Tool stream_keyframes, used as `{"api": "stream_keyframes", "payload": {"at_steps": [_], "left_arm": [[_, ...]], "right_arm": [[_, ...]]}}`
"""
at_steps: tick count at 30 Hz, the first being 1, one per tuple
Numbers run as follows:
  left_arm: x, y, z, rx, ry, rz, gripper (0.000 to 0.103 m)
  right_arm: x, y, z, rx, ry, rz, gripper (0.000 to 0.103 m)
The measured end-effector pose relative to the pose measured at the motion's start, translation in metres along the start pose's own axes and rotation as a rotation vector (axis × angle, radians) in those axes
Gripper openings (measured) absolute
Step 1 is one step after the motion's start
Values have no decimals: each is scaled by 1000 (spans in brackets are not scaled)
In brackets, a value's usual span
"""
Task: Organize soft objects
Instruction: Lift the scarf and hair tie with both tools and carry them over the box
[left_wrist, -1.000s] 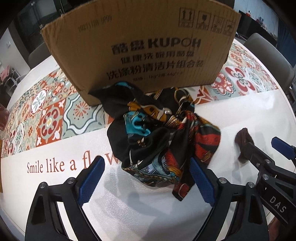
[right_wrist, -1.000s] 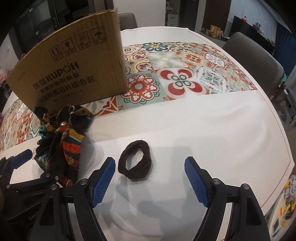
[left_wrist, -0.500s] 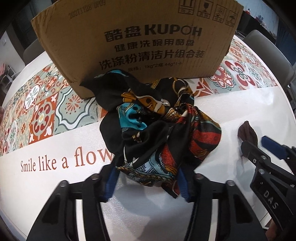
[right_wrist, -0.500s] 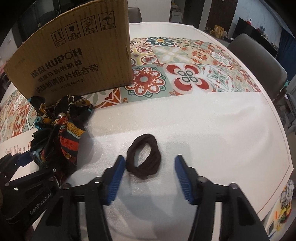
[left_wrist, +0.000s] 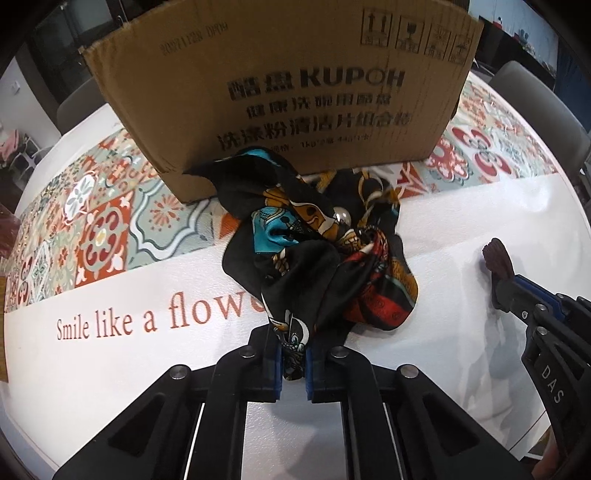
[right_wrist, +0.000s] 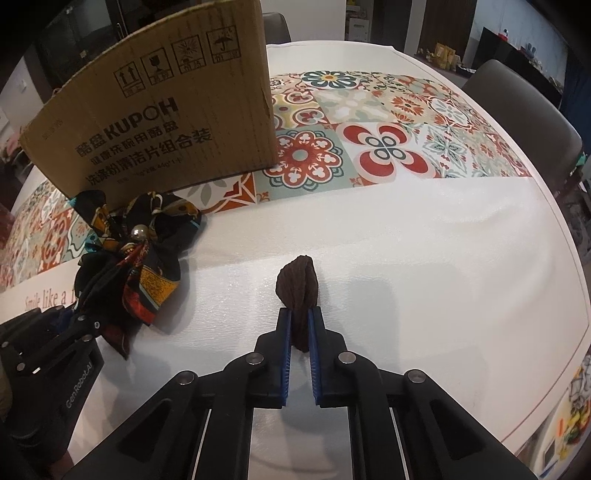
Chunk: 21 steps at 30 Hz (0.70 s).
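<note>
Both tongs just closed | left tongs (left_wrist: 293, 363) clamp scarf (left_wrist: 317, 254) | right tongs (right_wrist: 300, 334) clamp scrunchie (right_wrist: 298, 286) | box (left_wrist: 288, 85) interior unseen

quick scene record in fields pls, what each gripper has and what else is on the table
left gripper: shut on patterned scarf, jaws just closed
right gripper: shut on brown hair tie, squeezed flat, jaws just closed
cardboard box: standing behind the scarf, opening not visible
table: white cloth with a tiled pattern strip
chair: at the far right edge
</note>
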<state>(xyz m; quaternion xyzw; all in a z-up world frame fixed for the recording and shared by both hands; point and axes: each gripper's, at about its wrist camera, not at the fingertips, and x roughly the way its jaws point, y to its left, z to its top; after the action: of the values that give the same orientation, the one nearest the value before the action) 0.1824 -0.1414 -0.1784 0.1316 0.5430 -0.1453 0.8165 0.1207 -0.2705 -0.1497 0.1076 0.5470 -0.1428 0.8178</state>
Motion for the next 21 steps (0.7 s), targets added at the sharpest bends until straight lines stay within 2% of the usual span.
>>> {"api": "stream_keyframes", "payload": {"at_steps": [21], "left_arm": [[-87,16,-3,-33,-170,14,8]], "right_arm": [[-73,8,10,-19,-154,60,10]]}}
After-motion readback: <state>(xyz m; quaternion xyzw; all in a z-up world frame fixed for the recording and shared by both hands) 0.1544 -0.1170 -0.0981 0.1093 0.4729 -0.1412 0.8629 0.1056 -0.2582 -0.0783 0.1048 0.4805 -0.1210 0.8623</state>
